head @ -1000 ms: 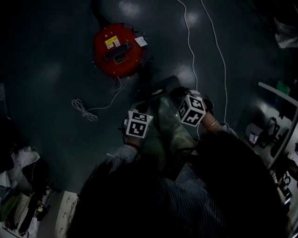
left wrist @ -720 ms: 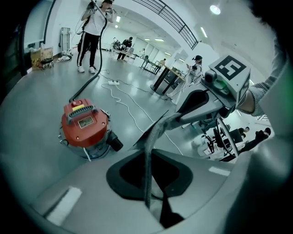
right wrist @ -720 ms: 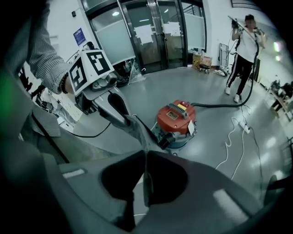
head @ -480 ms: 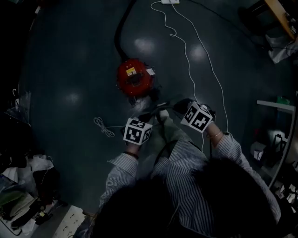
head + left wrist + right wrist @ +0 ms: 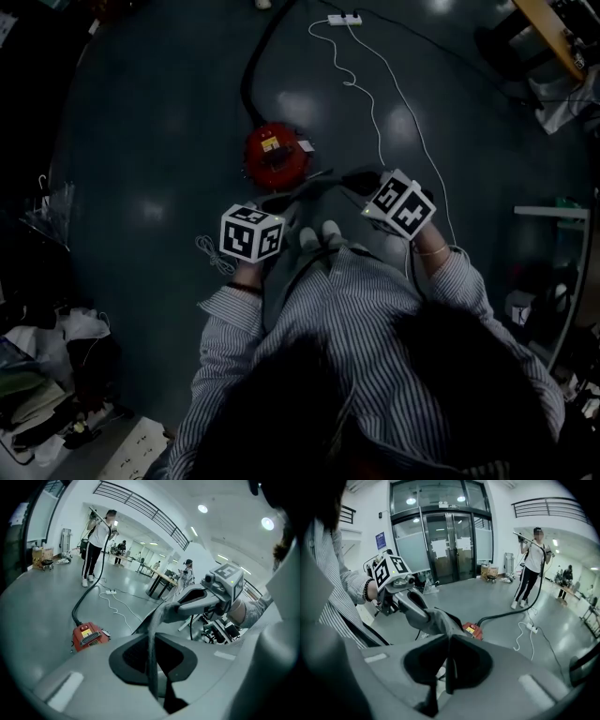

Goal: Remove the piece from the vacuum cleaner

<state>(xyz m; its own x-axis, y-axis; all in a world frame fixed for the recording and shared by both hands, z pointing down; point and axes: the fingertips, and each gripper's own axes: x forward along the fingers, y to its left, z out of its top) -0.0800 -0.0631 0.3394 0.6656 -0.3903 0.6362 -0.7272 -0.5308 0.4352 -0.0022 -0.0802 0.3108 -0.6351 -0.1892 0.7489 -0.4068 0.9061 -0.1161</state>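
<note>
A person in a striped shirt (image 5: 356, 319) stands over a dark floor (image 5: 141, 141) with both forearms bent forward at the elbows, the two grippers facing each other in front of the body. The left gripper (image 5: 151, 663) has its fingers clenched on one end of a thin grey piece (image 5: 157, 620). The right gripper (image 5: 449, 665), toward 3 o'clock of the left and slightly farther forward, has its fingers clamped on the other end. The piece hangs stretched between them, clear of the red vacuum cleaner (image 5: 277, 155), which sits on the floor at about 12 o'clock from the hands. A black hose (image 5: 251, 75) runs from the cleaner toward 12 o'clock, and a white cable (image 5: 375, 94) trails across the floor toward 1 o'clock to a power strip (image 5: 342, 19). In the gripper views, a second person (image 5: 532, 559) stands far across the hall with arms raised, holding the hose's far end.
</note>
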